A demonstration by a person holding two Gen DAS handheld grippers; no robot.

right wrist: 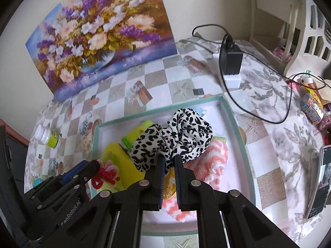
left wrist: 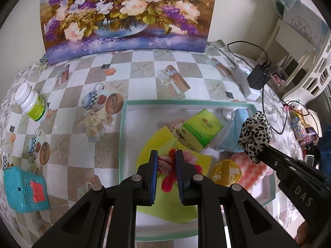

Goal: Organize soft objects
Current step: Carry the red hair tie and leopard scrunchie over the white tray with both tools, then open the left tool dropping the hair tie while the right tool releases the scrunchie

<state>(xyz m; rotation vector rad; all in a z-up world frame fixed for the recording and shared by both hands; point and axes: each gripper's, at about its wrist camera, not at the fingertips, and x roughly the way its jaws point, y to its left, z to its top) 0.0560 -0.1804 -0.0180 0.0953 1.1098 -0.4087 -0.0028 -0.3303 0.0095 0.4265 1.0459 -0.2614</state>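
A teal-rimmed white tray (left wrist: 122, 136) (right wrist: 229, 107) holds a yellow cloth (left wrist: 155, 140), a green tissue pack (left wrist: 201, 128), a blue cloth (left wrist: 233, 132), an orange-white fluffy cloth (right wrist: 215, 155) and a yellow round piece (left wrist: 226, 172). My left gripper (left wrist: 167, 155) is shut on a red and pink pipe-cleaner flower (left wrist: 169, 175) (right wrist: 106, 174) above the yellow cloth. My right gripper (right wrist: 169, 160) is shut on a black-and-white leopard scrunchie (right wrist: 175, 136) (left wrist: 255, 133), held over the tray's right side.
On the checked tablecloth stand a white bottle with a green label (left wrist: 31, 103) and a teal box (left wrist: 24, 188) at the left. A flower painting (left wrist: 128, 14) leans on the wall. A black charger (right wrist: 230, 60) with cables, a phone (right wrist: 318, 181) and clutter lie at right.
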